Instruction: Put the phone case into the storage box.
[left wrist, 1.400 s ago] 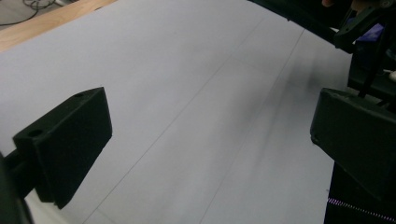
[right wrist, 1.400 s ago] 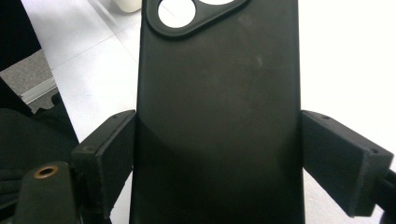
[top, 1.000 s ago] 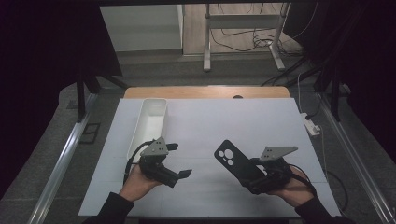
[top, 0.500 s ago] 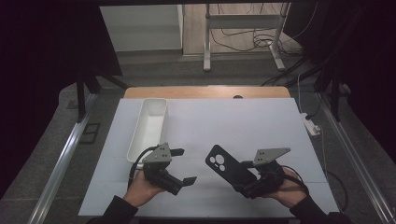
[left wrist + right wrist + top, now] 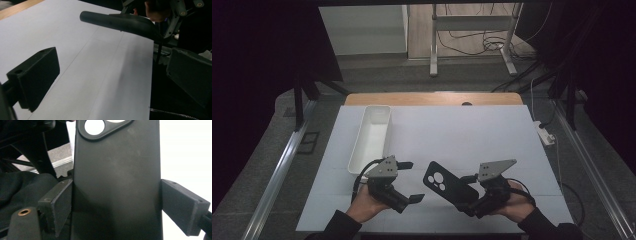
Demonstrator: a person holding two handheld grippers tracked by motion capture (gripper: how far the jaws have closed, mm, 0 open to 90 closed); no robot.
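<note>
Right gripper (image 5: 468,204) is clamping the black phone case (image 5: 447,186) by its long edges — jaws pressing both sides in the right gripper view (image 5: 116,182), camera cutout pointing away. It's holding the case tilted up off the bench (image 5: 472,135), prob. so the other hand can reach it. Left gripper (image 5: 409,181) is sitting released, jaws wide apart, aiming toward the case — nothing btwn them. White tray (image 5: 371,136) is waiting further back, left.

High view looks forward and down over the white table (image 5: 472,135). Left gripper view skims low across it toward the black phone case (image 5: 120,21). Right gripper view sits close against that case (image 5: 115,182).
</note>
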